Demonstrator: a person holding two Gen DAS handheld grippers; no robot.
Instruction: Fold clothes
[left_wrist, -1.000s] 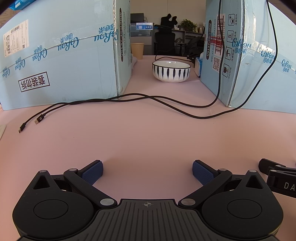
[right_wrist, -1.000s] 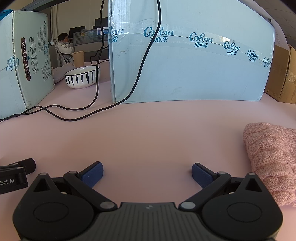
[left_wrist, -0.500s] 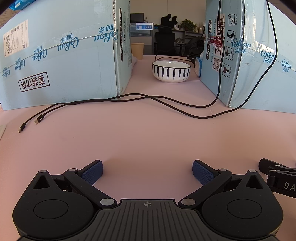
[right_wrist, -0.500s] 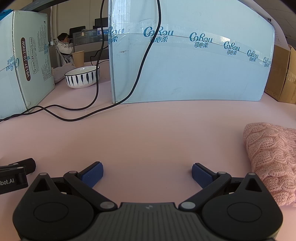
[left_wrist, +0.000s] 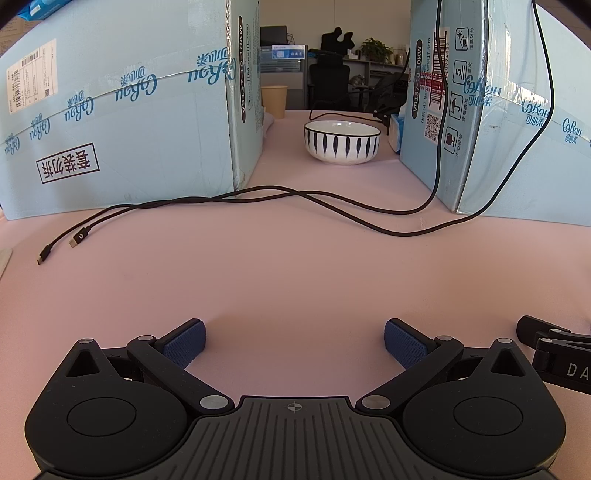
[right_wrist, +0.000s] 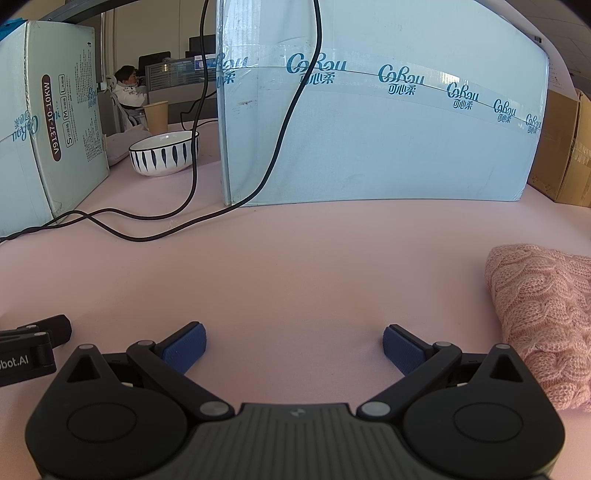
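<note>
Pink knit garment (right_wrist: 546, 321) right of hand-held gripper (right_wrist: 294, 345)

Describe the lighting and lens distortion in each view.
Left wrist view: bright daylight, box edges bow from the fisheye, glare on the tape of the right box, dark corners. Right wrist view: dimmer and cooler, box bulges, sweater stays sharp near the frame's edge.

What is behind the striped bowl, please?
Behind the bowl stands a paper cup, with an office chair further back. The cup's base cannot be judged; boxes cover the rest.
</note>
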